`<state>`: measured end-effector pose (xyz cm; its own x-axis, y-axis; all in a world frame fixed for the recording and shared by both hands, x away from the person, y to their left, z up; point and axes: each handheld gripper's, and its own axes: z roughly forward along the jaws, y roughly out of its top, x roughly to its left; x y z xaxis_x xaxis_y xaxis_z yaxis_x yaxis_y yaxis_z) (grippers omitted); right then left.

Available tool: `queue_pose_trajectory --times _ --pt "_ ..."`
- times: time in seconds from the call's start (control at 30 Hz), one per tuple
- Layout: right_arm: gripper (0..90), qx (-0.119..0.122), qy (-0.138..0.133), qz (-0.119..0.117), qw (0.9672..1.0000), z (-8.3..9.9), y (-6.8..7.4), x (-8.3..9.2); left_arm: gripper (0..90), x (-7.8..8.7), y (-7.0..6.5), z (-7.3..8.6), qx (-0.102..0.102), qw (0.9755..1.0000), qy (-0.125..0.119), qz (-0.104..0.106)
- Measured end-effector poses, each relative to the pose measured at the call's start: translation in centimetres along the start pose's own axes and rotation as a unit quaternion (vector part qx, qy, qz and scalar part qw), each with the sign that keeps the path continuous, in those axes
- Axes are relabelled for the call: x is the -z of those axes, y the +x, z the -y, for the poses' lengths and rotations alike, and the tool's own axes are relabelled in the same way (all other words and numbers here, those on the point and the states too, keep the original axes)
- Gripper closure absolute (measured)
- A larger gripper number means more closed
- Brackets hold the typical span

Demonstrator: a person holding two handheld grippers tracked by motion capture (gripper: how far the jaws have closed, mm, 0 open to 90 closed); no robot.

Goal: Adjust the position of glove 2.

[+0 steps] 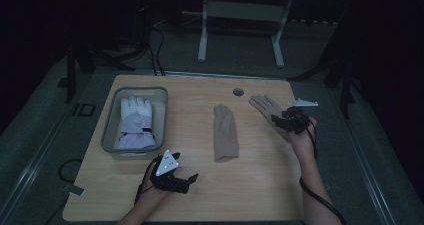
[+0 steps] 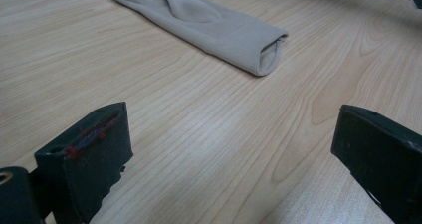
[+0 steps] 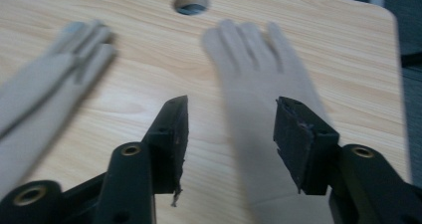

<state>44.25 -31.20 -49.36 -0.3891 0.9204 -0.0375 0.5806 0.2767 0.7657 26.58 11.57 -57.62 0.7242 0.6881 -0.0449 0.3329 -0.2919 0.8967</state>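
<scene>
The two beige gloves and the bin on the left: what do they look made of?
Beige gloves: likely soft knit or fleece; matte, limp, seamed cuff. Bin: probably translucent grey plastic; smooth rounded rim. It holds a padded white glove, apparently synthetic.

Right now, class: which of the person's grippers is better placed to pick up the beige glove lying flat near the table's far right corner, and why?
The right gripper. Its open jaws already straddle the flat beige glove, over its cuff end. The left gripper sits at the near edge, by the grey bin, with open jaws facing the folded beige glove.

Flat beige knit glove point(image 3: 259, 84) motion-blurred in right gripper view, cuff hidden behind jaws. Folded beige glove point(image 3: 45, 94) cut by left edge, also blurred.
</scene>
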Motion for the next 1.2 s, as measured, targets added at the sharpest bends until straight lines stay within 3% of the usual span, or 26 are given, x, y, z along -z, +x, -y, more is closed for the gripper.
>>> queue_pose_trajectory --times 0.23,0.43,0.5,0.6,0.67,1.0,1.1,1.2 --pt "45.9 -0.007 0.018 0.009 0.9998 0.7 -1.5 -1.7 2.6 0.0 0.1 0.0 0.005 1.0000 -0.002 0.001" --pt "45.2 0.008 0.030 0.025 0.9992 0.0 -2.5 -3.4 2.6 0.0 0.2 0.0 0.008 1.0000 -0.001 0.004" --pt "45.0 0.004 0.030 0.020 0.9993 -0.4 -2.8 -3.8 2.6 0.0 0.2 0.0 0.010 0.9999 -0.001 0.004" --pt "42.1 0.012 0.035 0.029 0.9989 -0.9 -3.2 -4.6 2.6 0.1 0.2 0.1 0.014 0.9999 -0.004 0.004" --pt "39.1 0.029 0.052 0.056 0.9967 -1.1 -3.2 -5.4 2.6 0.1 0.3 0.1 0.018 0.9998 -0.005 0.006" --pt "41.8 0.028 0.069 0.026 0.9969 -0.4 -3.8 -8.1 2.5 0.2 0.4 0.1 0.024 0.9997 -0.007 0.002" --pt "50.0 -0.007 0.058 -0.005 0.9983 0.1 -4.5 -8.2 2.5 0.2 0.4 0.1 0.022 0.9997 -0.009 0.004" --pt "64.4 -0.004 0.058 -0.016 0.9982 0.2 -4.3 -8.1 2.5 0.2 0.4 0.1 0.022 0.9997 -0.006 0.008"
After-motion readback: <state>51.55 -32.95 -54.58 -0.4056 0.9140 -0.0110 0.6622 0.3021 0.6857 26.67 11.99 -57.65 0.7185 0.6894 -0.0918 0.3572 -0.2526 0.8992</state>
